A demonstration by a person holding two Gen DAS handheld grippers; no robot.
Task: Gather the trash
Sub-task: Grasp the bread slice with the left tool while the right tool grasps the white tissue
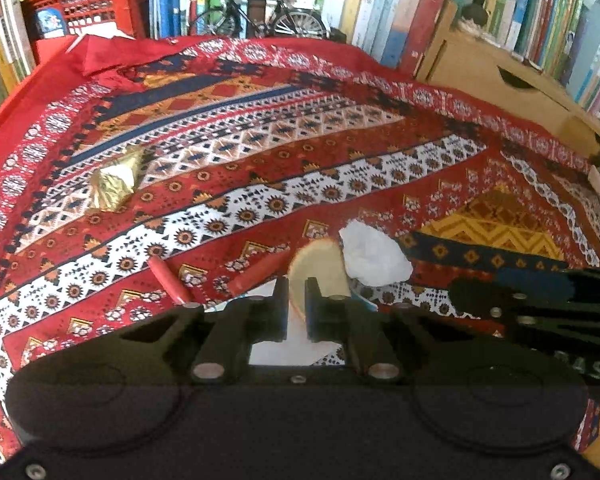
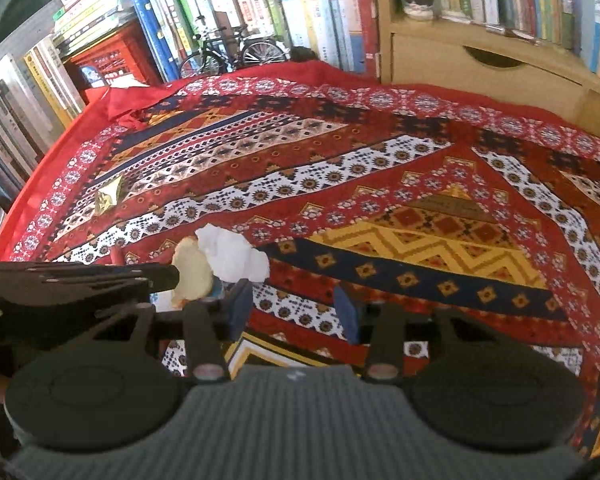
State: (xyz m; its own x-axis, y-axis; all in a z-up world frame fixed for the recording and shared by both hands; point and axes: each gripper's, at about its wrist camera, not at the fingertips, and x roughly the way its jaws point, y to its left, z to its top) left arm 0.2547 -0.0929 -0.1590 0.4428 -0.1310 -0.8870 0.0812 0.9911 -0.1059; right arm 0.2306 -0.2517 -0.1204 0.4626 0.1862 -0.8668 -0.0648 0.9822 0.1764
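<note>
Two tools are in view: the left tool (image 1: 296,300) and the right tool (image 2: 294,312). On the patterned cloth (image 1: 340,152) lie one crumpled white tissue (image 1: 374,258), just ahead and right of the left tool; one pale yellowish peel-like scrap (image 1: 318,276) between that tool's fingers; one gold foil wrapper (image 1: 114,184), far ahead to its left; and two red tube-like pieces (image 1: 168,280), just ahead to its left. Behind stand one model bicycle (image 1: 256,16), one red crate (image 1: 88,8) and one cardboard drawer box (image 1: 500,76); the books are too many to count.

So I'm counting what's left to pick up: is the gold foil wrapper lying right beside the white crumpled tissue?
No, the gold foil wrapper lies apart, far off to the left across the patterned cloth from the white tissue.
</note>
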